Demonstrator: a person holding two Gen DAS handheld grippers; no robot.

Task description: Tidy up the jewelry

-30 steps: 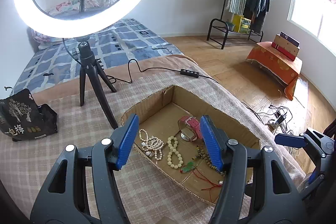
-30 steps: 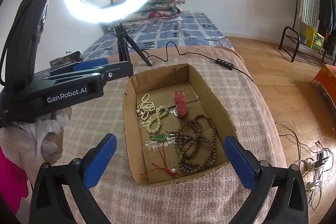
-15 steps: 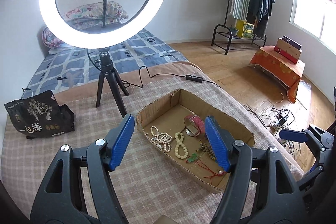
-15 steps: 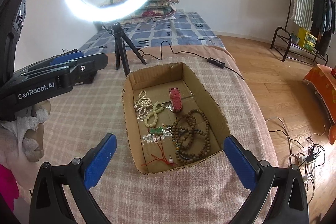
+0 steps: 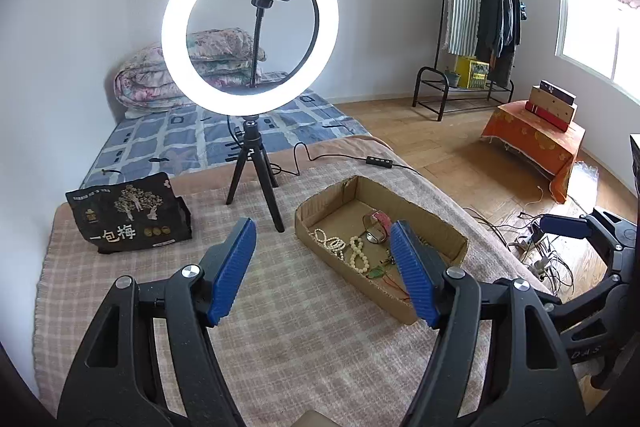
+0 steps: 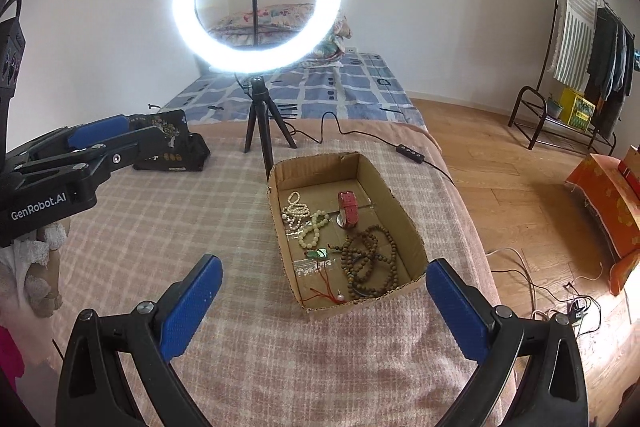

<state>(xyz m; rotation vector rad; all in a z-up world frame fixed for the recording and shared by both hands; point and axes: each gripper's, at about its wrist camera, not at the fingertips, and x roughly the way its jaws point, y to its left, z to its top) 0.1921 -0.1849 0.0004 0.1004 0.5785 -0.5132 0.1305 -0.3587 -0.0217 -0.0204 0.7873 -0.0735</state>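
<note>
Both the left gripper and right gripper hover with fingers spread, holding nothing, near the cardboard box of jewelry.

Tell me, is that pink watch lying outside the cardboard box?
No, the pink watch lies inside the cardboard box, next to the pale bead strands and the brown bead necklace.

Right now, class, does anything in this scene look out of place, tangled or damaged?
Inside the cardboard box, the brown bead strands lie in a tangled heap, and a red cord trails loose across the floor near the front wall. The box's rim is rough and uneven. Nothing has spilled outside it.
</note>
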